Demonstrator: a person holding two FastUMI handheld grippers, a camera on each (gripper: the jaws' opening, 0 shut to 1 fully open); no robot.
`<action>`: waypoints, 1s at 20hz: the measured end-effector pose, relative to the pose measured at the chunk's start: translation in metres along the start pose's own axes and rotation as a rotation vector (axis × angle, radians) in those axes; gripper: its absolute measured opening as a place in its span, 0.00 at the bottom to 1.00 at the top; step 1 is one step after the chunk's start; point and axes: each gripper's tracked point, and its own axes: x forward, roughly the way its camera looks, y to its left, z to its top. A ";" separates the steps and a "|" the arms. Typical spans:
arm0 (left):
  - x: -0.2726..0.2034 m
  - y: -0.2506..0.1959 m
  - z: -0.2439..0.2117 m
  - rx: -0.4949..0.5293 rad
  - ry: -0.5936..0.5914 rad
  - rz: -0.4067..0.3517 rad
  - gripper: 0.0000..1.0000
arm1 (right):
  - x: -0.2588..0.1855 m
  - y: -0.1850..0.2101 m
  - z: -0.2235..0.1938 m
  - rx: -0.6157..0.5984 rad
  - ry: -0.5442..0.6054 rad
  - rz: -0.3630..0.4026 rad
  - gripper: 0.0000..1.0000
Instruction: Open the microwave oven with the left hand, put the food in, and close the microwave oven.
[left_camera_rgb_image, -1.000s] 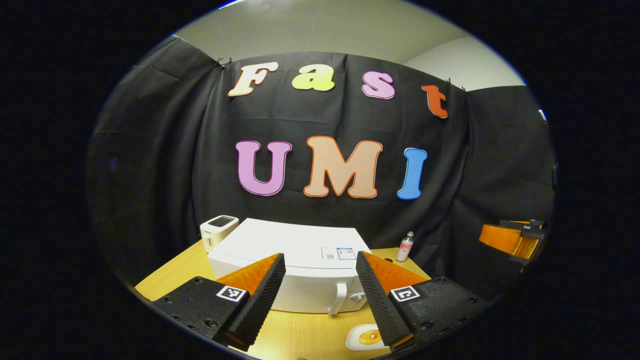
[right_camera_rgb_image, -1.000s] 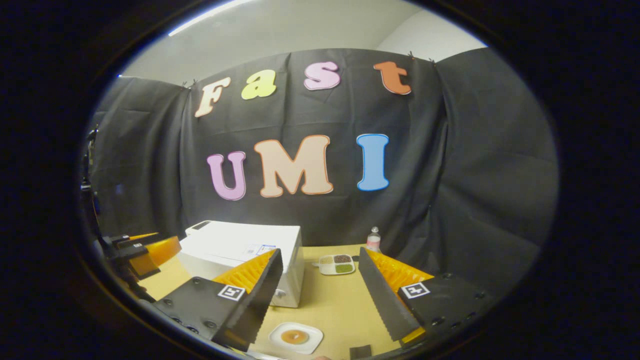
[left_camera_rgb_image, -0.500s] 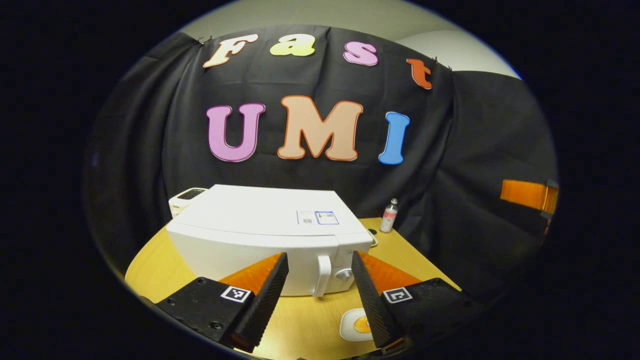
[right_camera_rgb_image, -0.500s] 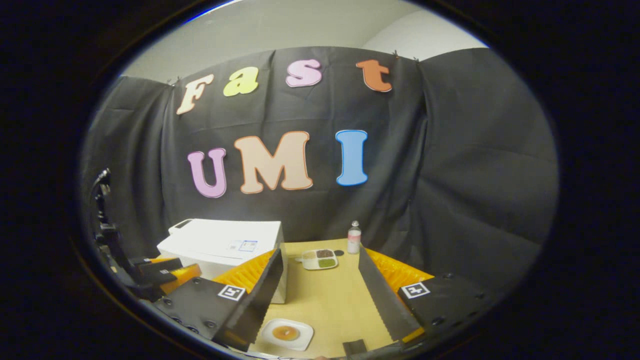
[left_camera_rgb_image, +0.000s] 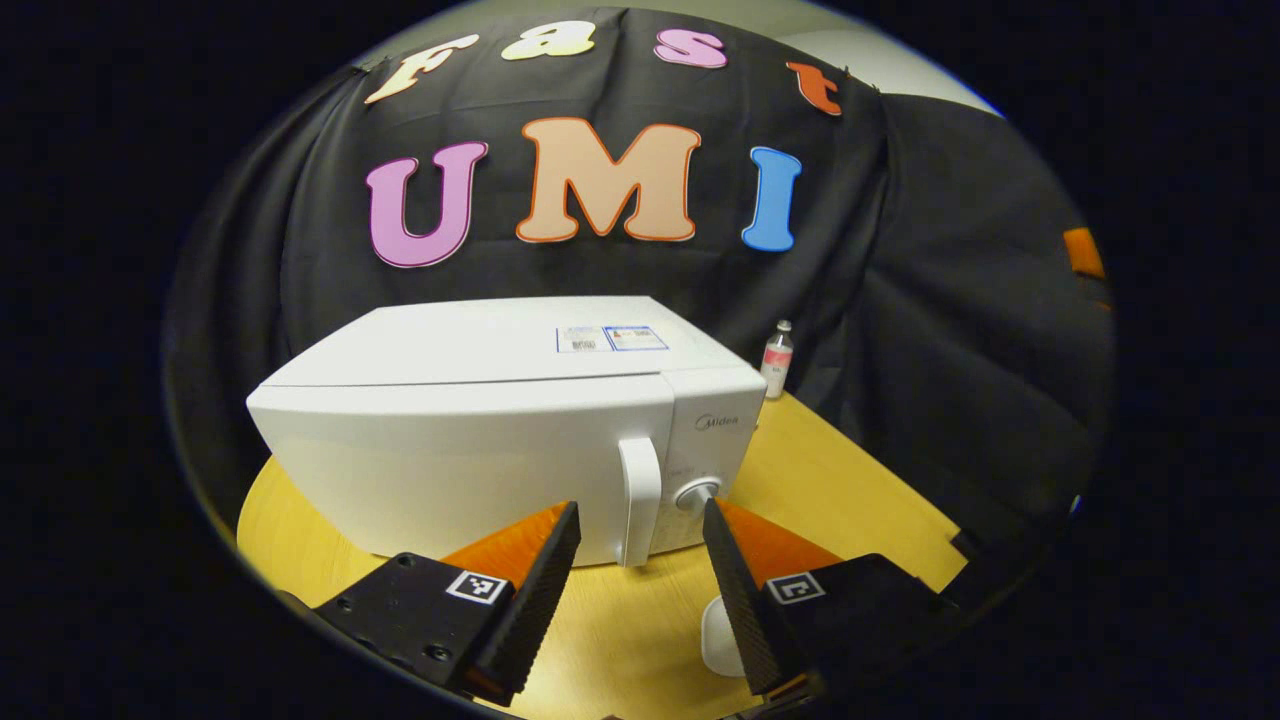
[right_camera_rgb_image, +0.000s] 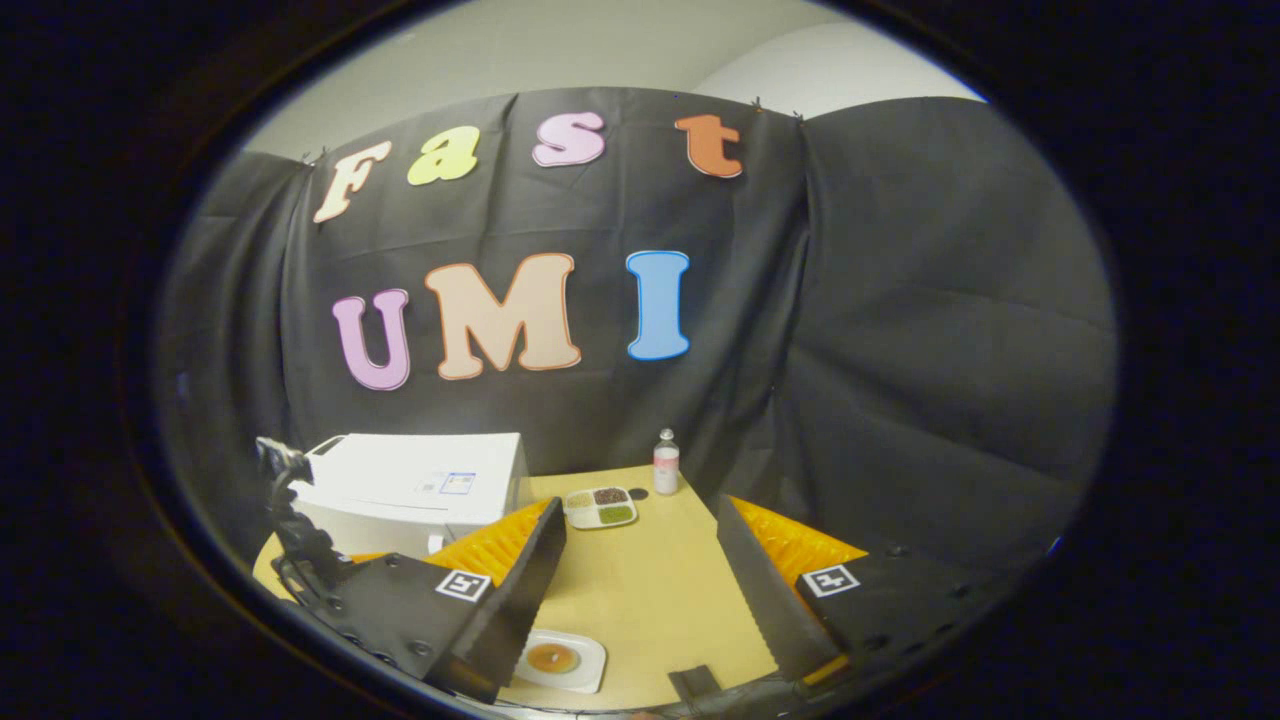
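In the left gripper view the left tool (left_camera_rgb_image: 635, 560) has come much closer to the microwave (left_camera_rgb_image: 480, 430) over the last second; its fingers are spread apart and empty, with the door handle (left_camera_rgb_image: 640, 500) now lined up in the gap just beyond the tips. That suggests the opening step is about to start, and the door is still closed. Behind the handle sits the round knob (left_camera_rgb_image: 694, 493). The right tool (right_camera_rgb_image: 640, 590) hangs released over the desk's (right_camera_rgb_image: 660, 590) near edge, where the plate of food (right_camera_rgb_image: 556, 659) waits untouched. Farther back lie a divided dish (right_camera_rgb_image: 600, 507) and a small bottle (right_camera_rgb_image: 666, 462) near the far edge.
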 end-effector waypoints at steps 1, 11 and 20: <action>0.007 0.001 -0.007 0.012 0.012 0.004 0.83 | 0.000 0.000 -0.001 0.005 0.008 -0.006 0.92; 0.055 0.007 -0.049 0.049 0.066 0.025 0.74 | -0.003 0.004 -0.014 -0.007 0.056 -0.042 0.92; 0.069 0.003 -0.051 0.029 0.067 -0.002 0.46 | -0.002 0.019 -0.020 -0.031 0.080 -0.010 0.92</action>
